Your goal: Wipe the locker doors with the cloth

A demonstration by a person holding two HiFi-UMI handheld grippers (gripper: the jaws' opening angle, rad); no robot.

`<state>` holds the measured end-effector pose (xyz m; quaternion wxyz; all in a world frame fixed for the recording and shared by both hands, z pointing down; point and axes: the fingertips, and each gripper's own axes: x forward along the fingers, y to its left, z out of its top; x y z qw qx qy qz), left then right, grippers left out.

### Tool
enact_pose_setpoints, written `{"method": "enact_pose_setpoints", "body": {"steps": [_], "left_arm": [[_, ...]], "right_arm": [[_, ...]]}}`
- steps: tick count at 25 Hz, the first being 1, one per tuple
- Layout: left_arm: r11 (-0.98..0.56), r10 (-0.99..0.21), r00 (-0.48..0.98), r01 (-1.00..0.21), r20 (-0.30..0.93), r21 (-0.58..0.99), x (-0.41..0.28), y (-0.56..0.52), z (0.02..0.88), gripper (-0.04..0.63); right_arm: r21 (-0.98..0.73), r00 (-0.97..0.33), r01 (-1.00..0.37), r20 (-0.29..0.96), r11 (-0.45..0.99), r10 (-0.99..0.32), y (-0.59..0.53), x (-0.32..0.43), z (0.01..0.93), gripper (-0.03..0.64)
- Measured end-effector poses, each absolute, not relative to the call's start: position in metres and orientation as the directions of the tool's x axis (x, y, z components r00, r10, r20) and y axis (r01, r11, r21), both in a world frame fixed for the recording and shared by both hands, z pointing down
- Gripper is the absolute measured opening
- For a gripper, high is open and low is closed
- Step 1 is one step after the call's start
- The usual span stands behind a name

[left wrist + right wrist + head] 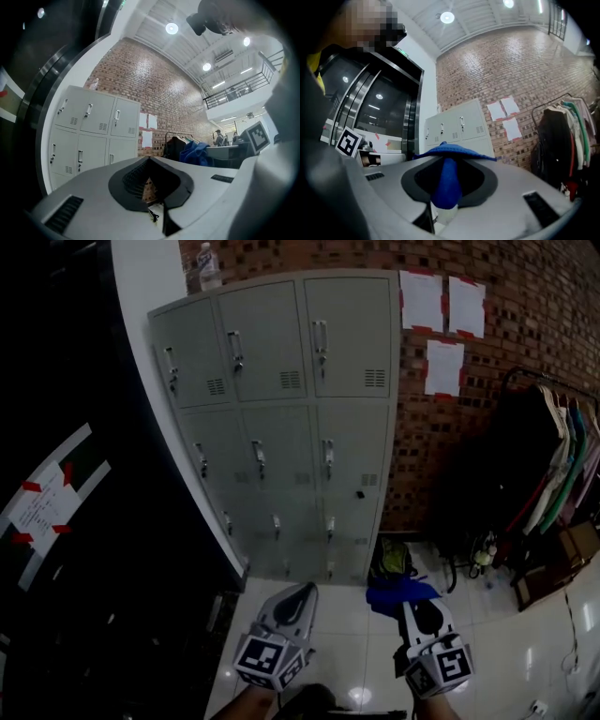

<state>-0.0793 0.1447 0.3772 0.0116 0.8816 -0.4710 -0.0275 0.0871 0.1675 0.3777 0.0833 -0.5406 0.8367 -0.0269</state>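
Note:
A grey bank of lockers with nine doors stands against the brick wall ahead of me; it also shows far off in the left gripper view and the right gripper view. My right gripper is shut on a blue cloth, which bunches between its jaws and spreads over their tips. My left gripper is shut with nothing in it, jaws closed together. Both grippers hang low over the white floor, well short of the lockers.
A clothes rack with hanging garments stands at the right. Bags and boxes lie on the floor beside the lockers. A dark glass wall runs along the left. Papers are taped on the brick. A bottle stands atop the lockers.

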Motion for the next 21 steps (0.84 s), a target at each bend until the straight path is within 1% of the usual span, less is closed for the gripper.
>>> {"method": "enact_pose_setpoints", "body": {"steps": [5,9,16,21], "left_arm": [[-0.552,-0.834,0.552,-0.833,-0.027,0.038,-0.1,0.181,0.376,0.0],[-0.534,-0.845,0.534,-0.845,-0.008,0.026,-0.124,0.197,0.372,0.0],[-0.486,-0.874,0.486,-0.873,-0.006,0.039,-0.189,0.217,0.372,0.0],[-0.492,-0.87,0.492,-0.87,-0.031,0.022,-0.208,0.226,0.369,0.0]], "right_arm": [[-0.119,-0.391,-0.907,-0.113,0.403,-0.913,0.199,0.068,0.376,0.091],[-0.13,-0.415,-0.895,-0.11,0.427,-0.903,0.211,0.045,0.37,0.091],[-0.132,-0.438,-0.883,-0.119,0.451,-0.891,0.223,-0.005,0.369,0.091],[-0.147,-0.436,-0.881,-0.121,0.45,-0.892,0.234,-0.021,0.368,0.091]]}}
